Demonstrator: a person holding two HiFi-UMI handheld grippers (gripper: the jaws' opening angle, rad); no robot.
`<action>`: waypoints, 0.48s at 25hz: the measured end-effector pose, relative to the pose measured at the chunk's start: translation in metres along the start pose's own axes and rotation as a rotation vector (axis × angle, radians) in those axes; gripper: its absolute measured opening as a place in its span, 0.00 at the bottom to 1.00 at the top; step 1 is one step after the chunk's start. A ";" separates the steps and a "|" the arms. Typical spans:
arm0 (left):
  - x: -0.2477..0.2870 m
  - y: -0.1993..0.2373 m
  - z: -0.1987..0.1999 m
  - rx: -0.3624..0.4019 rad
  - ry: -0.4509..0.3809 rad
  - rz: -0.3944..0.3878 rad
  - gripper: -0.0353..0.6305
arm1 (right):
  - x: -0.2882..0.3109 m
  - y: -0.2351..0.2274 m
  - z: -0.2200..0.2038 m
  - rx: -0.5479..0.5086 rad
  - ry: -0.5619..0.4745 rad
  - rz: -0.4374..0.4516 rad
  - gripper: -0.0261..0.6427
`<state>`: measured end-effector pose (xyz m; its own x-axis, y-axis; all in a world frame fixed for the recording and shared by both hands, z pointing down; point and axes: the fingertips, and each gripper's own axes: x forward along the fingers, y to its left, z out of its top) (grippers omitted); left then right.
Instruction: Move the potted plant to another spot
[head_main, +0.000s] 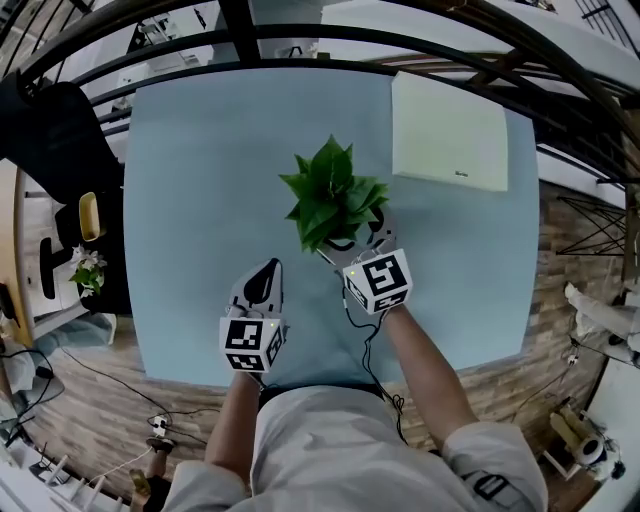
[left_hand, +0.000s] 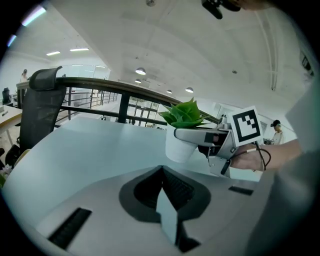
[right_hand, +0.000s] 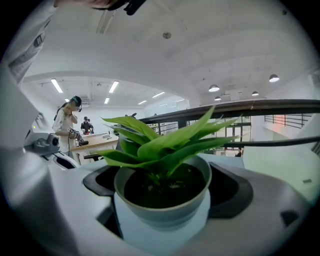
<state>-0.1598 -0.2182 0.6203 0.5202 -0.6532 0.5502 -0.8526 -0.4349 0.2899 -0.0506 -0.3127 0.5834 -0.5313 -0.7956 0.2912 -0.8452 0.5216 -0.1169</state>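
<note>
A person standing at a pale blue table (head_main: 200, 200) grips a potted plant (head_main: 333, 195) with the right gripper (head_main: 345, 243), whose two jaws are closed against opposite sides of the white pot (left_hand: 179, 149) just under its rim. The right gripper view shows the pot filling the space between the jaws, with dark soil and broad green leaves (right_hand: 165, 142) rising toward the camera. The plant is near the middle of the table, a little toward the person's side. Seen from the left gripper view, the pot leans slightly and its base is at or just above the tabletop, but whether it touches cannot be told. The left gripper (head_main: 270, 268) hovers just left of the plant and closer to the person, apart from the pot, its jaws drawn together to a point with nothing between them. A pale cream rectangular board (head_main: 450, 130) lies flat at the far right corner of the table, well apart from the plant. A black office chair (head_main: 55, 140) stands off the table's left edge, and a dark metal railing (head_main: 300, 35) runs beyond the far side.
</note>
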 end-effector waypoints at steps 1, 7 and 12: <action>-0.004 -0.001 0.003 0.005 -0.008 0.004 0.07 | -0.004 0.003 0.003 -0.001 -0.009 0.002 0.84; -0.026 -0.014 0.015 0.022 -0.047 0.016 0.07 | -0.030 0.022 0.030 -0.010 -0.070 0.018 0.84; -0.052 -0.027 0.019 0.012 -0.074 0.026 0.07 | -0.053 0.042 0.051 -0.025 -0.117 0.044 0.84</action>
<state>-0.1628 -0.1839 0.5689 0.5006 -0.7083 0.4978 -0.8654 -0.4241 0.2668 -0.0609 -0.2648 0.5145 -0.5723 -0.8015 0.1737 -0.8199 0.5632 -0.1027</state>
